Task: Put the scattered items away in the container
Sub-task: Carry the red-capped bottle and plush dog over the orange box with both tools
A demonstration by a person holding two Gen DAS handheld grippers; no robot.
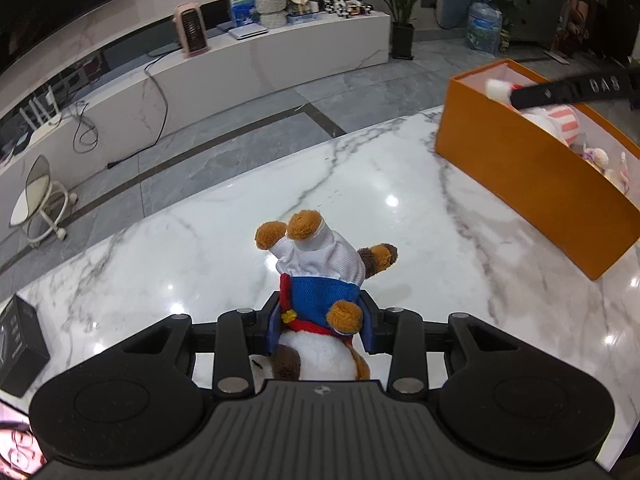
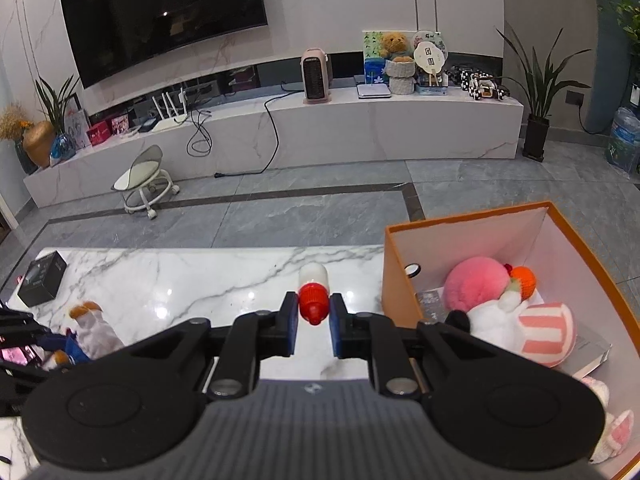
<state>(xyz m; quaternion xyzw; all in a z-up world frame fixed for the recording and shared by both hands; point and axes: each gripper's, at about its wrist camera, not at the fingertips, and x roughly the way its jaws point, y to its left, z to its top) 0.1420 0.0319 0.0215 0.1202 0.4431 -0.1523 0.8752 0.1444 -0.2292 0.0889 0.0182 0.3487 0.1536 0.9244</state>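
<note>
My left gripper [image 1: 323,322] is shut on a plush toy [image 1: 320,264] with brown paws, white trousers, a blue top and a red scarf. The toy hangs legs-forward above the marble table [image 1: 240,248]. The orange box [image 1: 540,184] stands to the right, and several plush toys [image 2: 520,320] lie inside it. Between the blue pads of my right gripper [image 2: 314,322], which is shut, sits a small white bottle with a red cap [image 2: 314,298]. It is just left of the box's near wall [image 2: 400,280]. The left wrist view shows the right gripper [image 1: 560,90] and its bottle [image 1: 496,88] at the box's far end.
A black carton [image 2: 42,284] lies at the table's far left corner. Beyond the table edge are grey floor tiles, a small white stool [image 2: 146,184] and a long white TV cabinet [image 2: 360,128]. A lit screen [image 1: 16,448] shows at the lower left.
</note>
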